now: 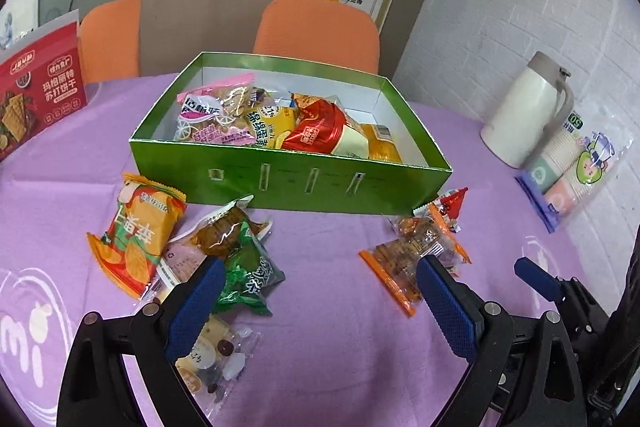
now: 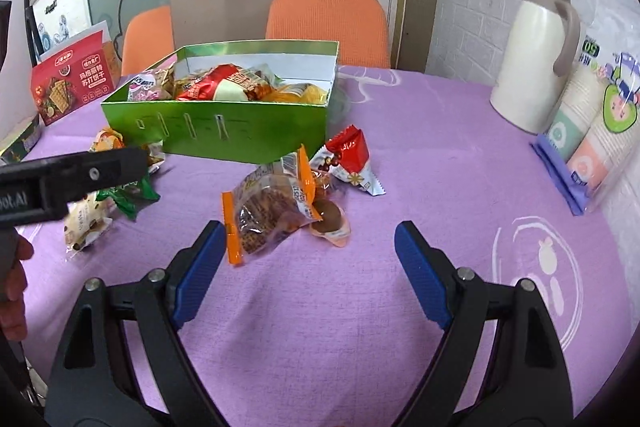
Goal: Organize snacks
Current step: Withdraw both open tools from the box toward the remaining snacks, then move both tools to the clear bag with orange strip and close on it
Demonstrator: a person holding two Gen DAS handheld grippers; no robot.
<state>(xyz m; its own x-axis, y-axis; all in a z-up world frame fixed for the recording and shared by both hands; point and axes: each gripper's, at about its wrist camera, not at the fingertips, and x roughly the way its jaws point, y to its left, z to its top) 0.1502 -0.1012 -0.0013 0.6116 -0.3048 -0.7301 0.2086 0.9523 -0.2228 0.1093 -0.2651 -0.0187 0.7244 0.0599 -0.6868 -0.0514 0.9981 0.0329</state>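
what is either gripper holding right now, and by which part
Nothing: the left gripper and the right gripper are both open and empty above the tablecloth.

Both cameras sit low over the purple table, looking forward toward the green box and the orange chairs behind it. The left view is closer. The right view looks from farther right. Both see the white jug.

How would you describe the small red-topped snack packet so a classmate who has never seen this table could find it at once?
Start at the green box on the purple tablecloth. Just off its right front corner lies a cluster of loose snacks, and the red-topped packet is the one farthest right in it. Unlike the clear orange-edged biscuit packet beside it, it is triangular, with a red top and a white base.
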